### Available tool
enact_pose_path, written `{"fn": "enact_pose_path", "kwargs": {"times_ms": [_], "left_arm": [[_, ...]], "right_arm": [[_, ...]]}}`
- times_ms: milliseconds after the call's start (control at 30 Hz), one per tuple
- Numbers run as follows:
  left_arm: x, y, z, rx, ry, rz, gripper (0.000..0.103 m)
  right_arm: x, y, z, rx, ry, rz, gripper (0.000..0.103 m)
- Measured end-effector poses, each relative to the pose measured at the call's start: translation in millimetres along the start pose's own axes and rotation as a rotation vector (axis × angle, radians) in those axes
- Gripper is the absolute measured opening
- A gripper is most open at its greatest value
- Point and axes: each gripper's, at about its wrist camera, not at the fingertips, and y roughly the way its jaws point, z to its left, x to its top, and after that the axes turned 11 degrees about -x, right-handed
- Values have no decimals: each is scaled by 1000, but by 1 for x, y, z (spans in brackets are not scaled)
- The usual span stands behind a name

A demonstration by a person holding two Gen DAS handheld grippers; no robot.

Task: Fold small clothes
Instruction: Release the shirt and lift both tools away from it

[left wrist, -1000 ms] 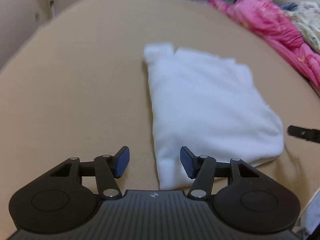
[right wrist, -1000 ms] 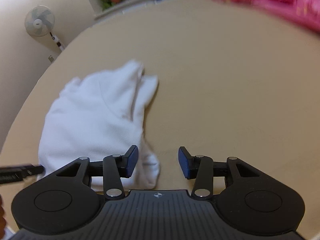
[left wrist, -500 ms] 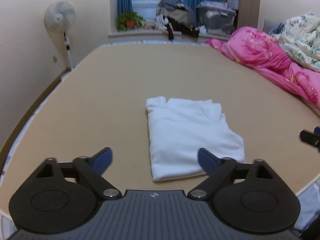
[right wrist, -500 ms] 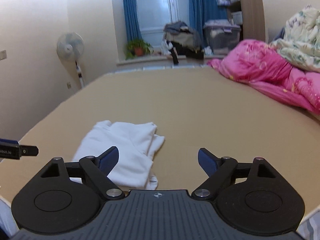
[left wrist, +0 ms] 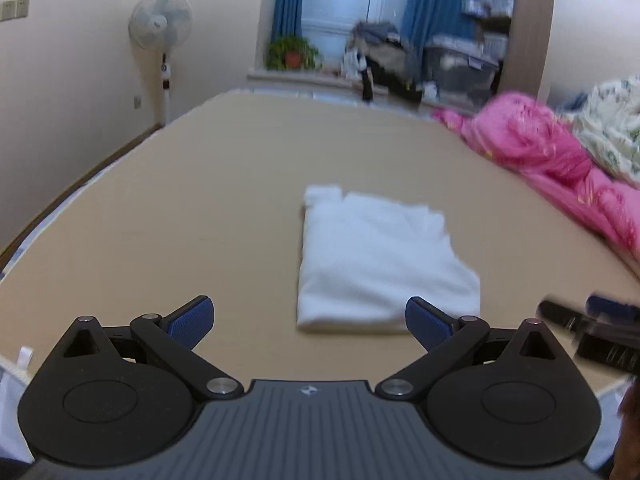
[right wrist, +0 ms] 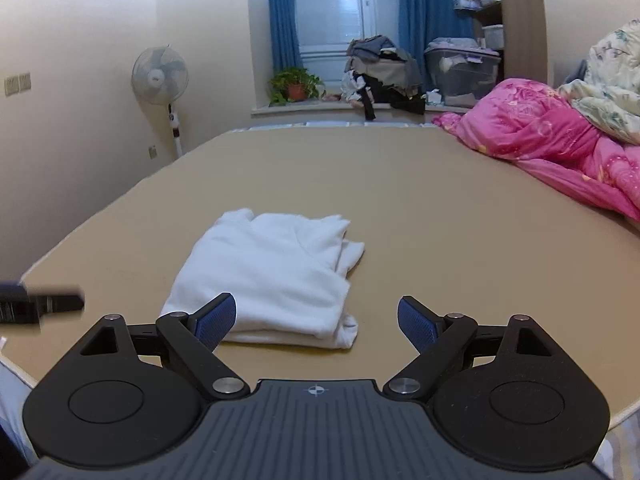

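Note:
A white garment [left wrist: 380, 260] lies folded in a neat rectangle on the tan bed surface [left wrist: 180, 220]. It also shows in the right wrist view [right wrist: 272, 276], with layered edges at its right side. My left gripper [left wrist: 310, 320] is open and empty, held back from the garment's near edge. My right gripper [right wrist: 316, 320] is open and empty, also short of the garment. The right gripper's tip shows at the right of the left wrist view [left wrist: 592, 320]; the left gripper's tip shows at the left of the right wrist view [right wrist: 40, 304].
A pink quilt [right wrist: 552, 148] and a floral blanket [right wrist: 612, 96] lie heaped at the right of the bed. A standing fan [right wrist: 160, 76] is by the left wall. A potted plant [right wrist: 294, 86], clothes pile and storage box sit by the window.
Both grippers have opened wide, let go of the garment and pulled back and up from it. The folded garment now lies alone on the bed.

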Motion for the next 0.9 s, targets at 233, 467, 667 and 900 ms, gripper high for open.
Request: {"fn": "enact_pose_path", "kwargs": {"times_ms": [233, 467, 667, 900], "left_arm": [[2, 39, -2, 51, -7, 108, 102], [6, 57, 0, 36, -2, 132, 102], [2, 62, -5, 40, 6, 129, 102], [-1, 59, -6, 24, -3, 121, 102]], "right_arm": [[-8, 23, 16, -32, -67, 37, 92], [-9, 42, 13, -30, -42, 86, 95], [-7, 50, 9, -23, 1, 123, 98], [-4, 52, 6, -27, 36, 141, 99]]}}
